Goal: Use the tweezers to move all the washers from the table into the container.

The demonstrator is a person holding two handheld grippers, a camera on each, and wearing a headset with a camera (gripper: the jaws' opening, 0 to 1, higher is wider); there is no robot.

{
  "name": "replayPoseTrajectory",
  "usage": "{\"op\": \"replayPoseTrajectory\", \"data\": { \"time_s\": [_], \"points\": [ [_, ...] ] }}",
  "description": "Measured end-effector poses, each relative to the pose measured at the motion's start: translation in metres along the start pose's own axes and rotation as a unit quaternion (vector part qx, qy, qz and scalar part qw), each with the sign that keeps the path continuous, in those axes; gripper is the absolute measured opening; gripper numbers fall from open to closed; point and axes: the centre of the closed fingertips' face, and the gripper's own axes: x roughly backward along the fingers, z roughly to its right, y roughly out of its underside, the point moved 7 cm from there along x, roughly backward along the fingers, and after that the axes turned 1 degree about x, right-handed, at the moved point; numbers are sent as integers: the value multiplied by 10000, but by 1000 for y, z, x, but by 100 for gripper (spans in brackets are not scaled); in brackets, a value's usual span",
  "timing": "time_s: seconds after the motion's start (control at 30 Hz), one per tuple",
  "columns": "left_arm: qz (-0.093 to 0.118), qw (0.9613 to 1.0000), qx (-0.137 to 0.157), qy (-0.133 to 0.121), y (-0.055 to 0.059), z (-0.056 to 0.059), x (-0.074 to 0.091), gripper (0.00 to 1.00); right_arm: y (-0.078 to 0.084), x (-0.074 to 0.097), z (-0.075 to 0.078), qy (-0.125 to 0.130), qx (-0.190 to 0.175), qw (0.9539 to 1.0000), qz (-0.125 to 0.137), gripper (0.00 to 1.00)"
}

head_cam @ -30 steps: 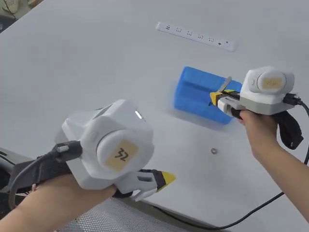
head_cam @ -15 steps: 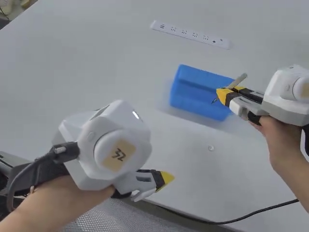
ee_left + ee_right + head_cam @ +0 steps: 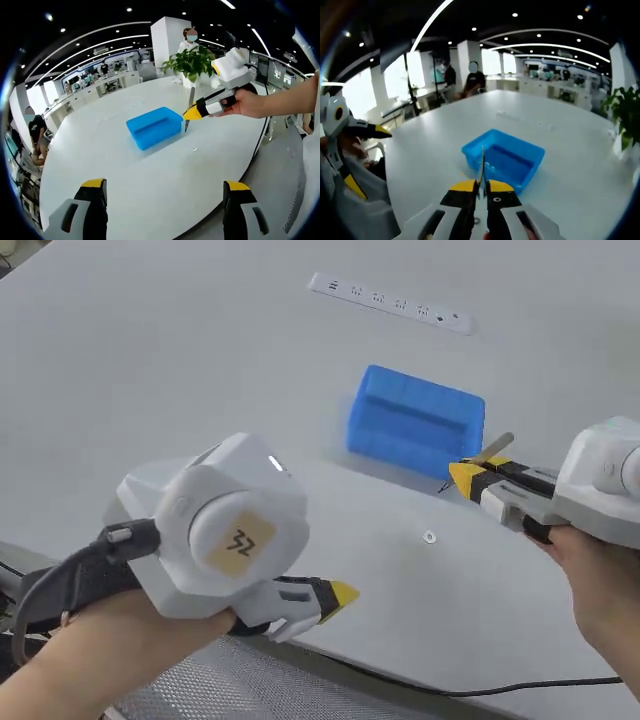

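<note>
1. Pinched narrow on the tweezers [image 3: 482, 159] at the right gripper [image 3: 481, 190], yellow fingers [image 3: 465, 186] closed to either side of the blades, which poke forward past them.
2. Cannot tell whether anything sits between the tweezer tips: too small and dark in both the head view and the right gripper view.
3. Spread wide at the left gripper [image 3: 165, 192], fingers [image 3: 92, 192] well apart with nothing between them, held low by the near edge of the desk [image 3: 150, 370], away from the work.
4. Just beyond the tweezer tips in the right gripper view: the blue container [image 3: 507, 157], open side up on the desk, no contents made out inside.
5. Lying flat on the desk: one washer [image 3: 429, 537], apart from the container on its near side and near the tweezer tips in the head view.
6. Further out: a white power strip [image 3: 390, 302] beyond the container and a dark cable [image 3: 450, 692] along the near edge.
7. Judged to be the pick-up step, with the tweezers hanging between container and washer and that washer not yet in the container.
8. Next, probably:
   - Bring the tips down onto the washer, one blade each side of its rim.
   - Squeeze gently, lift clear and carry over the container wall.
   - Ease off.
   - Calls for a steady approach, as thin flat metal on a smooth desk seems likely to skid.
</note>
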Motion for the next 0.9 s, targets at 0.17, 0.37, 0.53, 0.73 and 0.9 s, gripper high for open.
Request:
{"op": "replayPoseTrajectory", "data": {
  "time_s": [0.17, 0.37, 0.53, 0.73, 0.9],
  "points": [
    [8, 10000, 1, 11, 2, 1, 1, 99, 14, -1, -6, 27, -102, 9999, -135, 4],
    [-5, 10000, -41, 7, 2, 2, 1, 99, 33, -6, -9, 85, -68, 9992, -395, 4],
    [-22, 10000, -32, -2, 3, 2, 2, 99, 40, -8, -6, 181, -63, 9987, -468, 4],
    [-19, 10000, -14, 9, 3, 2, 2, 99, 43, -11, -4, 205, -63, 9985, -512, 4],
    [-27, 10000, -23, 1, 2, 2, 1, 99, 44, -12, -4, 181, -73, 9984, -530, 4]
  ]
}}
